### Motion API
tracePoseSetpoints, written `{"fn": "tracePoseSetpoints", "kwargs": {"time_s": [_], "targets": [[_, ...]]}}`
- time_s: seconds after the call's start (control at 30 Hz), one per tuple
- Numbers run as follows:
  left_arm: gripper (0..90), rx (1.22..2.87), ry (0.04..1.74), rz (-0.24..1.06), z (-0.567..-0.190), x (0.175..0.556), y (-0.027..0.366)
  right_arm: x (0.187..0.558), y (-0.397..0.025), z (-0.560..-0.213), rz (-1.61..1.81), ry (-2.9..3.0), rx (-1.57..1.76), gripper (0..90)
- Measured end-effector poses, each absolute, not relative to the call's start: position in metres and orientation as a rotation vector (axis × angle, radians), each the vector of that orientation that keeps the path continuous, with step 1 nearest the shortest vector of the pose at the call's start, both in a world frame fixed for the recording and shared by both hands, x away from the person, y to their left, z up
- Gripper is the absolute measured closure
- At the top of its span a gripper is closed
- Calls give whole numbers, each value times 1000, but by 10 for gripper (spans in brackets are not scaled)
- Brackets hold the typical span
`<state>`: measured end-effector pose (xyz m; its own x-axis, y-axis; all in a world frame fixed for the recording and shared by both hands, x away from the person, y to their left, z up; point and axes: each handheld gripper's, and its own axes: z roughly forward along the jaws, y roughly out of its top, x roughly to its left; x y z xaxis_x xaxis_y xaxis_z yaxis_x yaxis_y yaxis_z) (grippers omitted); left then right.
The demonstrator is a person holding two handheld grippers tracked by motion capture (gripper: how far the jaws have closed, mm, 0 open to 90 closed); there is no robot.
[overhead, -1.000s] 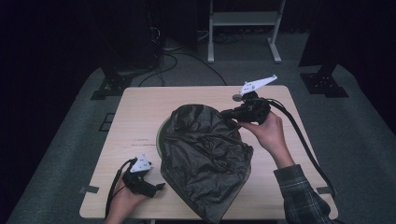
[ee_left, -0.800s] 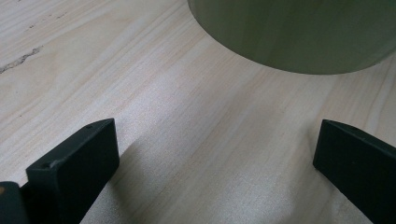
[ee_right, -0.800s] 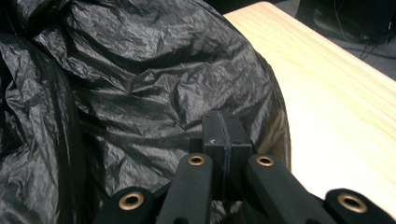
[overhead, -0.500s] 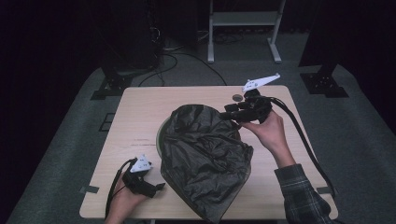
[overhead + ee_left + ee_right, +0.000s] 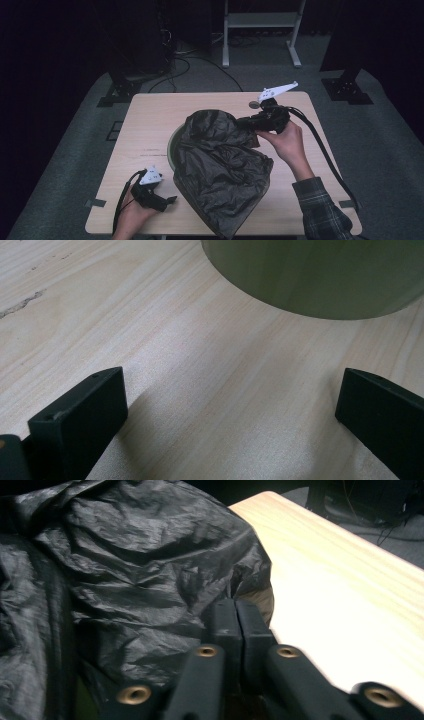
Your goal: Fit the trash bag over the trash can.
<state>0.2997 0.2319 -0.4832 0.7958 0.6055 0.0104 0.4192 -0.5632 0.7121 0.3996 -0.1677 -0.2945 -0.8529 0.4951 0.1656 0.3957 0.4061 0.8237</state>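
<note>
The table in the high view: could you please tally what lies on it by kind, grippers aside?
Black plastic bag: 1
Pale green round container under the bag: 1
Small round object near the far edge, too small to identify: 1
Total: 3

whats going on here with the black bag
A person is working a crinkled black plastic bag over a round pale green bin on the light wooden table. The right tongs are shut, seemingly pinching the bag's edge at the far side. The left tongs rest open on the table near the bin, holding nothing.
</note>
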Motion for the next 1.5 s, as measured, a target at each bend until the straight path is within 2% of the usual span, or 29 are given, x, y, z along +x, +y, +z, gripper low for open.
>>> {"fn": "tracePoseSetpoints", "kwargs": {"time_s": [0.13,0.4,0.77,0.8,0.9,0.93,1.07,1.1,1.2,1.5], "targets": [[0,2251,754,330,-483,300,232,397,-163,-292,1445,2572,784,896],[0,2250,753,329,-483,300,232,383,-117,-291,1281,2707,591,896],[0,2254,751,327,-483,300,232,371,-78,-298,1138,2841,452,891],[0,2253,750,325,-483,300,232,367,-70,-301,1096,2878,421,841],[0,2253,750,324,-483,300,232,366,-68,-301,1094,2885,414,803],[0,2253,750,325,-483,300,232,367,-73,-297,1156,2887,424,717],[0,2253,750,325,-483,300,232,368,-88,-281,1234,2803,446,613],[0,2253,750,325,-483,300,232,368,-88,-281,1234,2803,446,613],[0,2253,750,326,-483,300,232,378,-105,-266,1284,2682,515,522],[0,2254,751,327,-483,300,232,424,-126,-276,1337,2608,703,507]]}}
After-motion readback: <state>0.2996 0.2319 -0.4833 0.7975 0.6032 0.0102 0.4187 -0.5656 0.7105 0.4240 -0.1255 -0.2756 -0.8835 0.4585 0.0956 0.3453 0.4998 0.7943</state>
